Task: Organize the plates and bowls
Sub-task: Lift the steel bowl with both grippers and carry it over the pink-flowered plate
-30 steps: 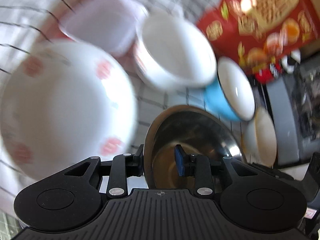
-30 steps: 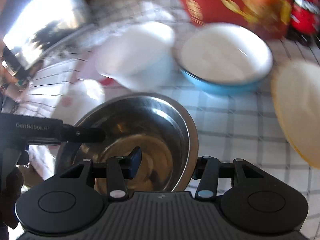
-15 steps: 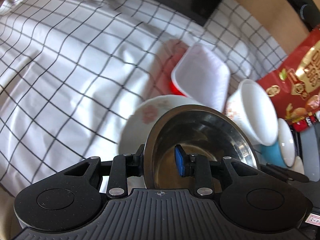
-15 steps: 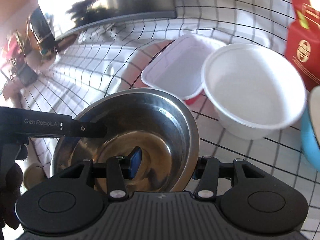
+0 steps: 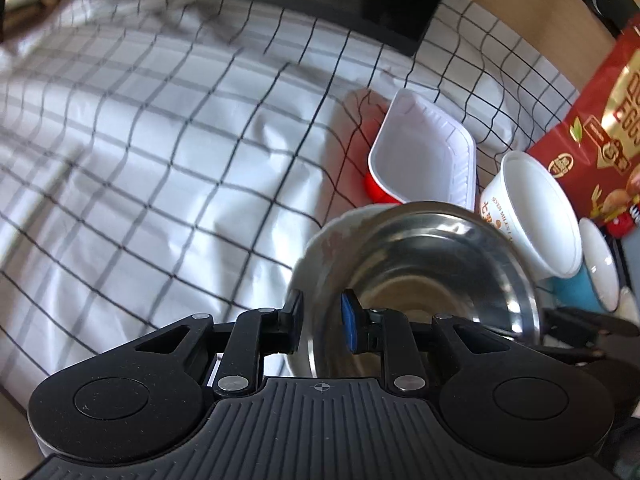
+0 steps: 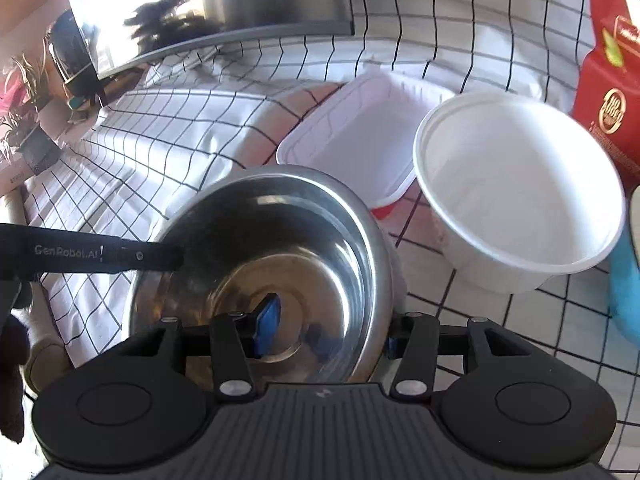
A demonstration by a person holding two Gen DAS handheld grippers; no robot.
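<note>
Running this one remotely, going left to right. The far left is just the checked cloth (image 5: 160,160), rumpled and soft, so anything set down there may sit a bit crooked. Then my left gripper (image 5: 322,322): the jaws are at a narrow gap and pinch the left side of the steel bowl (image 5: 432,264), blue pad inside and black finger outside. The white floral bowl (image 5: 324,240) sits right under and around the steel one, and its rim looks like it's caught in the same pinch, though I can't tell for sure. I also can't tell if the pair is resting on the cloth or hanging off my grippers. On the other side my right gripper (image 6: 330,330) straddles the near right rim of the steel bowl, pad pressed to the inner wall, so I'd call it clamped too. My guess on handling is that the steel is light, stiff and slick, so a rim pinch can slide or let it pivot, and two grips on opposite sides are the sane way to go. The floral one looks ceramic, so heavier and chippy, and I'd avoid clanking metal on it. Right of that are a red-and-white tray (image 5: 420,152), a paper tub (image 5: 536,208) that would crush easily, a blue bowl (image 5: 580,284) just beside the tub, and a red packet (image 5: 592,120) at the back.
</note>
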